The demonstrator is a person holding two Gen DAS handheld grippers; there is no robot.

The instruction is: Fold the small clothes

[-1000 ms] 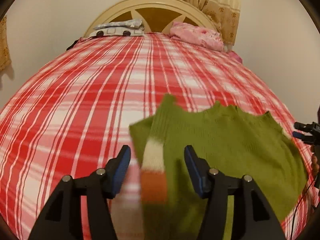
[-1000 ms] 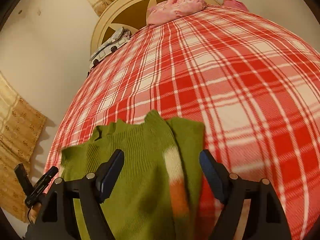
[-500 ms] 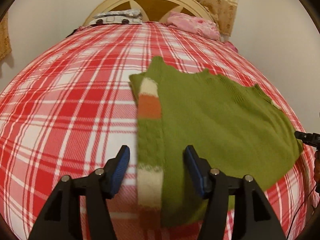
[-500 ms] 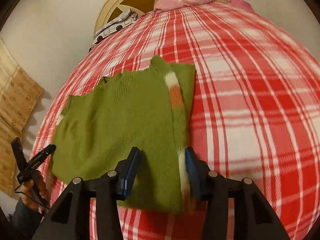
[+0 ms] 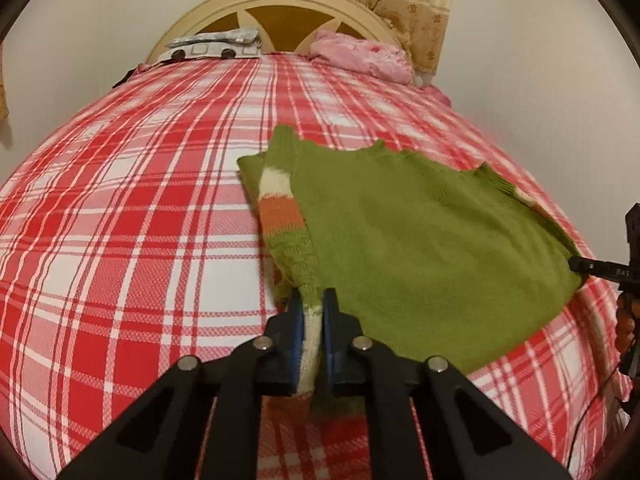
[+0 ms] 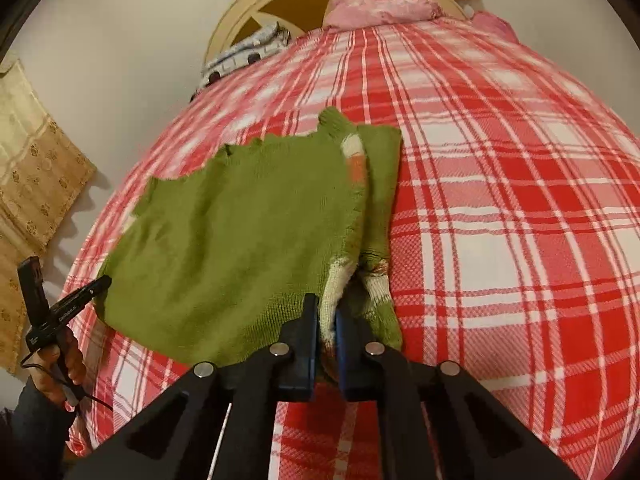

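A green knit sweater (image 5: 420, 248) lies flat on the red-and-white plaid bed (image 5: 120, 220). Its white-and-orange striped sleeve (image 5: 280, 216) is folded along its left side. My left gripper (image 5: 313, 296) is closing hard on the sleeve's white cuff end, and the blue pads press on it. In the right wrist view the sweater (image 6: 224, 232) spreads to the left, with a striped sleeve (image 6: 356, 160) along its right edge. My right gripper (image 6: 326, 304) is closing too, pinching the white knit at the near hem. Each view shows the other gripper's black tip at the sweater's far lower corner.
A cream headboard (image 5: 280, 4) stands at the far end of the bed, with a grey patterned pillow (image 5: 216, 46) and a pink bundle (image 5: 360, 54) below it. Beige curtains (image 6: 36, 168) hang by the wall. A hand (image 6: 56, 364) is at the lower left.
Both grippers drew back toward the sweater's near edge and went from wide open to shut on the knit. The left took the sleeve cuff and the right took the white hem end.
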